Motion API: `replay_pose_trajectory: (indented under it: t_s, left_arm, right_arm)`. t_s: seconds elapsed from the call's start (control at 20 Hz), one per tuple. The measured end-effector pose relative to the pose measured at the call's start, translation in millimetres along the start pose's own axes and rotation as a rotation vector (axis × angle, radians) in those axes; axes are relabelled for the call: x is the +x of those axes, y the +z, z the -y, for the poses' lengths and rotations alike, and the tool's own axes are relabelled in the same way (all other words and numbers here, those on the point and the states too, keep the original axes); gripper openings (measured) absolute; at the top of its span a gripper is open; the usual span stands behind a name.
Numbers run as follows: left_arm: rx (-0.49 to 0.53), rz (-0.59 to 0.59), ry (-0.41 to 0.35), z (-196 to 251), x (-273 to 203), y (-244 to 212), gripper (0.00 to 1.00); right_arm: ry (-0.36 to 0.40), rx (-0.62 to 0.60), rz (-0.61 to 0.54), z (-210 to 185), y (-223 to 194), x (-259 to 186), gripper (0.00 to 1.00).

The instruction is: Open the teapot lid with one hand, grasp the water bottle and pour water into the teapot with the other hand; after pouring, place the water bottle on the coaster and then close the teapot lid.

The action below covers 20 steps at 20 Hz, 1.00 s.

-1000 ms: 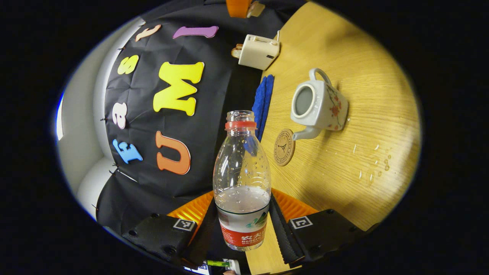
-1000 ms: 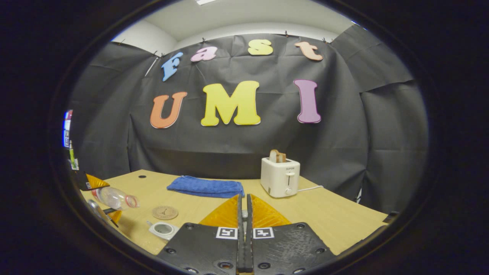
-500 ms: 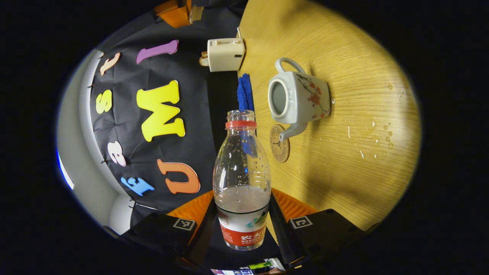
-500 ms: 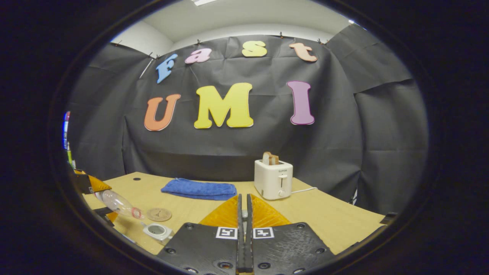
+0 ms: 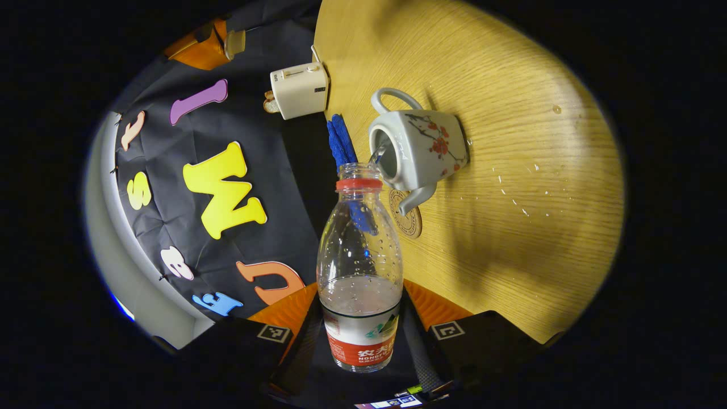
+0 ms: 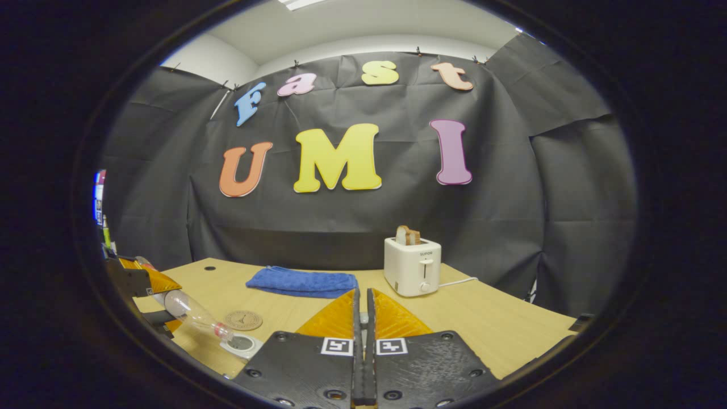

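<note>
My left gripper (image 5: 360,335) is shut on a clear water bottle (image 5: 359,267) with a red neck ring and no cap. The bottle is tipped, its mouth at the open top of the white flowered teapot (image 5: 423,147), and a thin stream of water runs in. A round coaster (image 5: 410,218) lies by the spout. In the right gripper view the tilted bottle (image 6: 193,312) points down into the teapot (image 6: 244,343) at lower left. My right gripper (image 6: 362,295) has its fingers together; in the left gripper view it (image 5: 224,45) holds a cream lid (image 5: 235,41) in the air.
A white toaster (image 6: 413,266) with bread in it and a folded blue cloth (image 6: 304,281) sit at the back of the wooden table (image 6: 500,329). Water drops (image 5: 517,193) are scattered on the wood beside the teapot.
The left gripper has tipped the bottle further and brought its mouth to the teapot's opening; water now runs in. The right gripper has stayed nearly still.
</note>
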State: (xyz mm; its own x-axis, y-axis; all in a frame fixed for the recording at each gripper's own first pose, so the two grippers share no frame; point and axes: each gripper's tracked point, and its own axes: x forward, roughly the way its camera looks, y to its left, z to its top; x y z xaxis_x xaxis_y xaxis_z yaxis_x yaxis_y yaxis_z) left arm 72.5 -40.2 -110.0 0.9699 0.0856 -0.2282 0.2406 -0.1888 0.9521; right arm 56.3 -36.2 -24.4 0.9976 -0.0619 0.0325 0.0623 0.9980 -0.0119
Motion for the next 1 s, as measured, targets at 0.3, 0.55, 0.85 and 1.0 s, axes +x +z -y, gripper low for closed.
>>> replay_pose_trajectory:
  t_s: [0.3,0.55,0.85,1.0]
  left_arm:
    - [0.112,-0.007,-0.003,-7,1,3,0.75]
    - [0.205,-0.008,0.001,-12,-1,5,0.79]
    - [0.293,-0.028,0.036,-25,-5,5,0.75]
    - [0.348,-0.005,0.073,-30,-16,18,0.75]
  right_arm:
    - [0.014,-0.003,-0.001,-5,0,-2,0.0]
    - [0.018,-0.016,0.018,-9,6,-7,0.0]
    - [0.023,-0.026,0.032,-12,9,-9,0.0]
    - [0.008,-0.031,0.045,-9,13,-10,0.0]
